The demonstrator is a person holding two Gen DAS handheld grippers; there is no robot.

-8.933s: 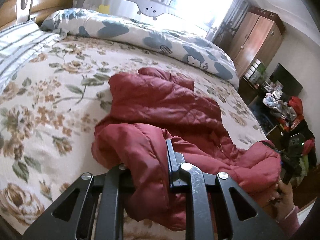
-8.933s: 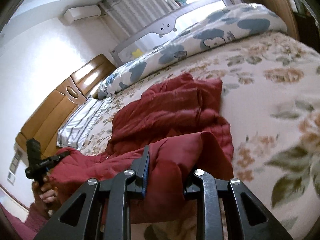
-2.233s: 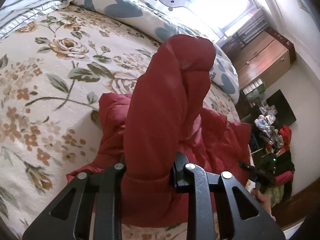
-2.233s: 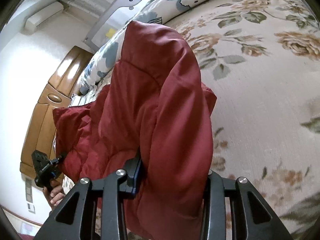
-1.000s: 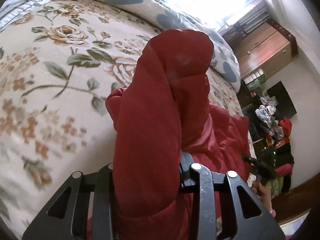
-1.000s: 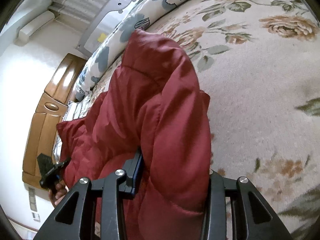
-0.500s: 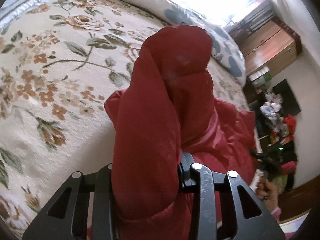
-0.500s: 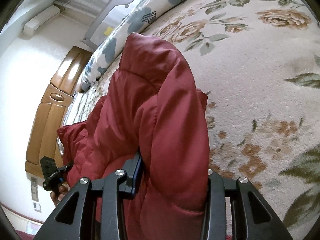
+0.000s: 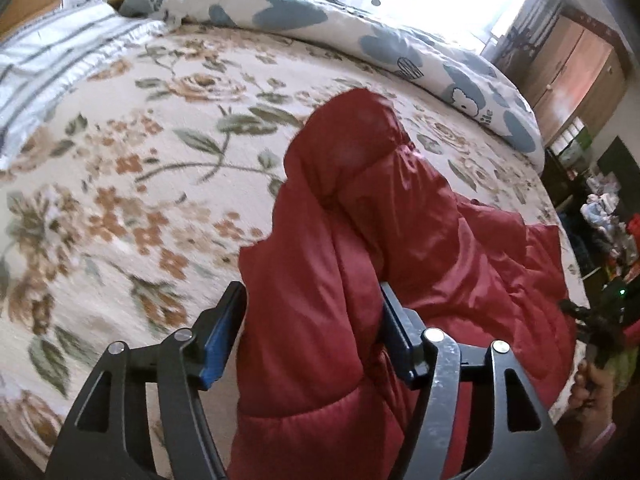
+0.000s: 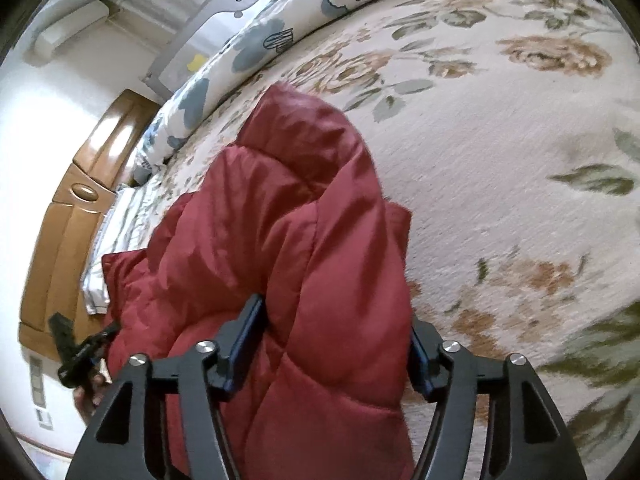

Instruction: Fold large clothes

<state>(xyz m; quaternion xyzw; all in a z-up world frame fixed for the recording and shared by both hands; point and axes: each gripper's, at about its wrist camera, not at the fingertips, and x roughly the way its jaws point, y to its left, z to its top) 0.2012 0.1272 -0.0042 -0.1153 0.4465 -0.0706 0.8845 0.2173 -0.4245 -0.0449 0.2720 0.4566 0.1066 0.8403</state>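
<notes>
The left gripper [image 9: 310, 330] has its fingers [image 9: 224, 332] spread with a thick fold of the red jacket [image 9: 352, 264] bulging between them, a gap showing beside the left pad, so they look parted rather than pinching. The right gripper [image 10: 336, 350] stands the same way, fingers [image 10: 246, 344] apart around the jacket's [image 10: 288, 240] padded bulk. The jacket lies bunched on the flowered bed [image 9: 120, 168], rising in a hump ahead of both tools, with a blue-patterned quilt [image 9: 320, 20] along the far edge and a wooden headboard [image 10: 68, 216] off to one side.
</notes>
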